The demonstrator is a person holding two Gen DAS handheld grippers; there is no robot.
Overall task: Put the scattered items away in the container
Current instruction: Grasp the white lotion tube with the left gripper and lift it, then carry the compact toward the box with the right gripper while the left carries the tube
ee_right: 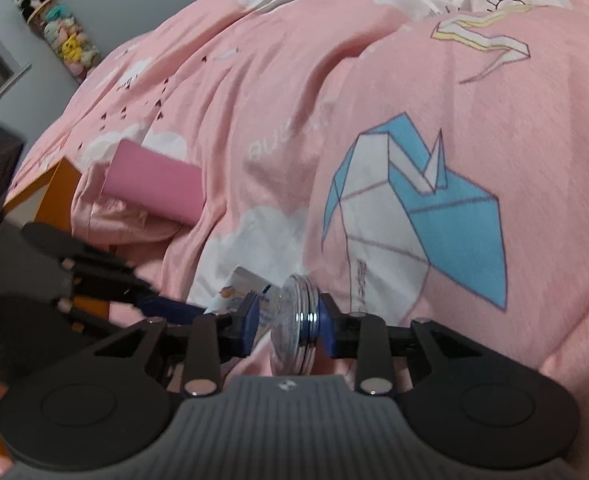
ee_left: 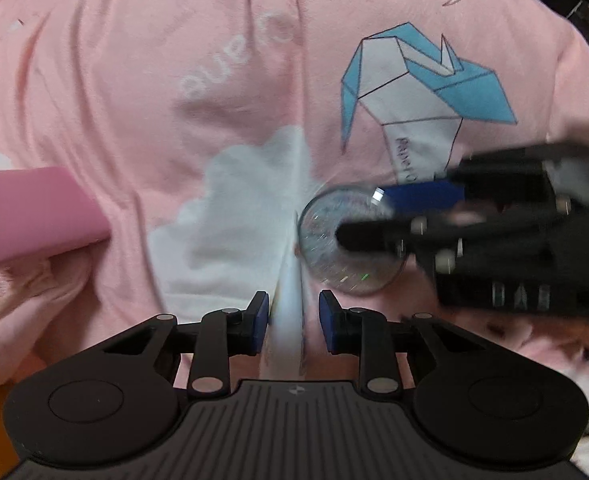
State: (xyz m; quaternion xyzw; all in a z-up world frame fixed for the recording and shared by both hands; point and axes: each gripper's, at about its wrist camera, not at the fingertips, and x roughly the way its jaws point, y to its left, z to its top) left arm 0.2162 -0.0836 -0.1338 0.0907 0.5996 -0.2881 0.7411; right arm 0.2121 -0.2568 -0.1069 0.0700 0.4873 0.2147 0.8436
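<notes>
The clear disc [ee_right: 294, 316], a round see-through piece with a bright metal band around its edge, is up off the bed and seen edge-on from the right wrist. It is clamped between the blue pads [ee_right: 326, 328] of the right tool [ee_right: 288, 320], one pad on each flat face, so this tool is narrow and holding the disc. From the left wrist the same disc shows as a blurred glassy circle, with one dark finger of the right tool lying across its face.

Just beside the disc is a thin white packet [ee_left: 290, 320] with small orange and blue print. It stands on edge between the pads of the left tool [ee_left: 294, 312]. That tool is narrow too: one pad looks to be against the packet, while a sliver of pink shows at the other, so I cannot tell whether it is truly pinched.

Both things hang over a bed cover [ee_left: 114, 92] of pink cloth, creased, printed with a white cloud [ee_left: 234, 200] and a blue-and-white folded-paper bird [ee_right: 414, 208]. Off to the left on the cover lies a pink box [ee_right: 154, 184], well apart from both tools, with an orange wooden edge [ee_right: 58, 192] beside it. On the far grey wall hangs a column of plush toys [ee_right: 54, 28]
</notes>
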